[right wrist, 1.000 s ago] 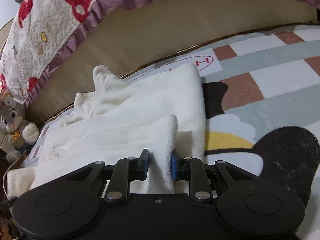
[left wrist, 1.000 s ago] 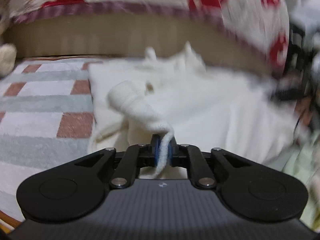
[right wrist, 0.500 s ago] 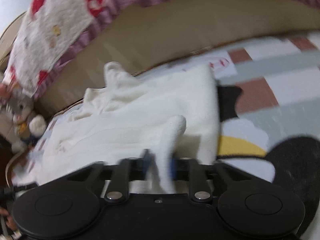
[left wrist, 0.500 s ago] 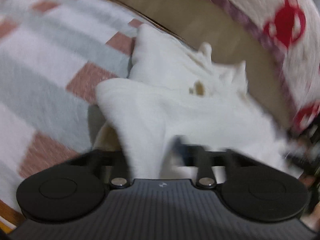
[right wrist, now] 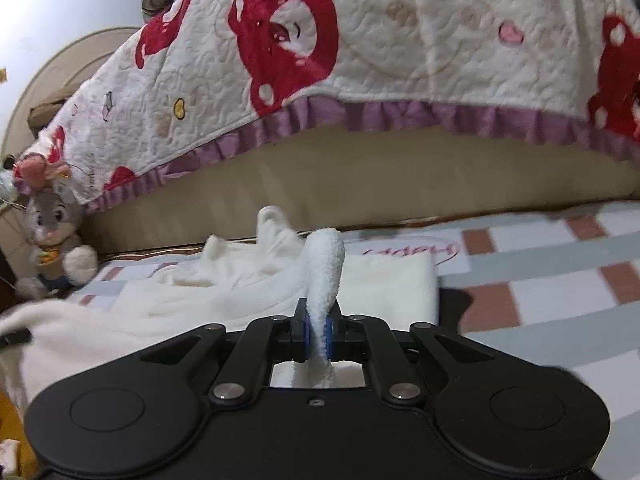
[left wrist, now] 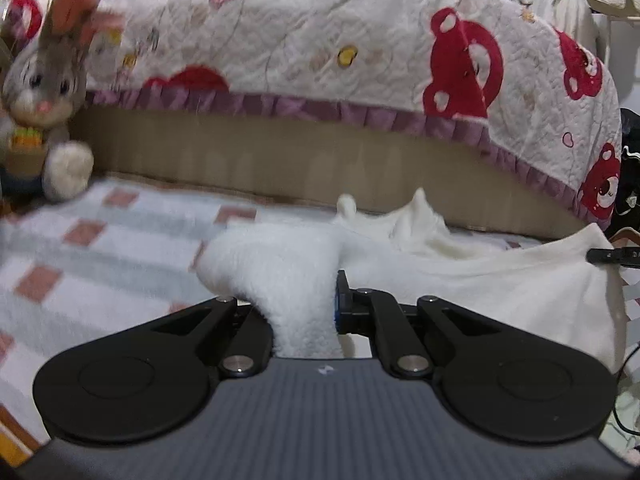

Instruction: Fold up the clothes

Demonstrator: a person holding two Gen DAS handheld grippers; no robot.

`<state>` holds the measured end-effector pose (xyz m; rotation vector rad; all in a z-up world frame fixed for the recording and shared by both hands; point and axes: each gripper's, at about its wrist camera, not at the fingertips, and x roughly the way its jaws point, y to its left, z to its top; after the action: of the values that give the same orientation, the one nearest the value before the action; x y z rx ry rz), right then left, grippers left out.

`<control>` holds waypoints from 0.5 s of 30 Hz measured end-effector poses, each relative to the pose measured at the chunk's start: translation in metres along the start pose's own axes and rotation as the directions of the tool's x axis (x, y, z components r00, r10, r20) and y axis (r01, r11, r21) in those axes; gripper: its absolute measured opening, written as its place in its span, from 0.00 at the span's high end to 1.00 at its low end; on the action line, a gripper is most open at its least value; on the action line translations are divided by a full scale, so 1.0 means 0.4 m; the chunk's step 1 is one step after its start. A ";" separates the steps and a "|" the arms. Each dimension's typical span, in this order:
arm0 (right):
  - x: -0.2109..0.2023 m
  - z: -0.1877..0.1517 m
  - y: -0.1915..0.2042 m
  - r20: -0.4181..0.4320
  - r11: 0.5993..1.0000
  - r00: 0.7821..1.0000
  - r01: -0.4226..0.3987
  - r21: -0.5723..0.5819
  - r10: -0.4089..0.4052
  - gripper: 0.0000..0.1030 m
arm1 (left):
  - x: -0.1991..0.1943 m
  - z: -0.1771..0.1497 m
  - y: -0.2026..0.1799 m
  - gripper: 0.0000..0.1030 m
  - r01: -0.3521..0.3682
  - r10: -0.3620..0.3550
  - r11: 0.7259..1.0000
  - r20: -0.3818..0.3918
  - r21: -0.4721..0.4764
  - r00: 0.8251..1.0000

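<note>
A white fleece garment point(left wrist: 460, 276) lies spread on a checked mat beside a bed. My left gripper point(left wrist: 304, 312) is shut on a thick fold of the garment's edge, which bulges up to the left between the jaws. My right gripper point(right wrist: 316, 334) is shut on another narrow fold of the same garment point(right wrist: 240, 288), which stands up in a curved strip above the jaws. The tip of the other gripper shows at the far right edge of the left wrist view.
A bed with a white quilt with red bears point(left wrist: 320, 48) and a tan base point(right wrist: 360, 184) runs across the back. A grey plush rabbit point(left wrist: 44, 92) sits at the left by the bed; it also shows in the right wrist view point(right wrist: 52, 232). The checked mat point(right wrist: 560, 280) extends right.
Both grippers have lifted and swung with their folds still held. The views now look level at the bed side. The right fold is pinched thinner than before.
</note>
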<state>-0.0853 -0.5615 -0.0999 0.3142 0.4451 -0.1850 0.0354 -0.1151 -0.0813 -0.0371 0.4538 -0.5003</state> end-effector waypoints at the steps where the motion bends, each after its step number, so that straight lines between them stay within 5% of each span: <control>1: -0.012 0.002 0.005 0.011 1.000 1.000 0.012 -0.012 -0.012 0.92 | -0.001 0.009 -0.006 0.95 0.001 -0.001 1.000 0.012 0.020 1.000; 10: -0.025 0.014 -0.031 0.045 0.999 0.999 0.013 0.048 -0.016 0.92 | 0.008 0.015 -0.041 0.95 -0.037 0.035 0.997 0.033 0.065 0.999; 15: 0.001 0.114 -0.029 0.113 0.999 0.993 -0.037 0.040 0.032 0.92 | 0.050 0.137 -0.033 0.95 -0.017 0.006 0.992 0.090 0.126 0.996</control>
<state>-0.0698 -0.5879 -0.0640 0.3510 0.3245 -0.1776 0.0684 -0.1400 -0.0383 0.0654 0.3334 -0.5135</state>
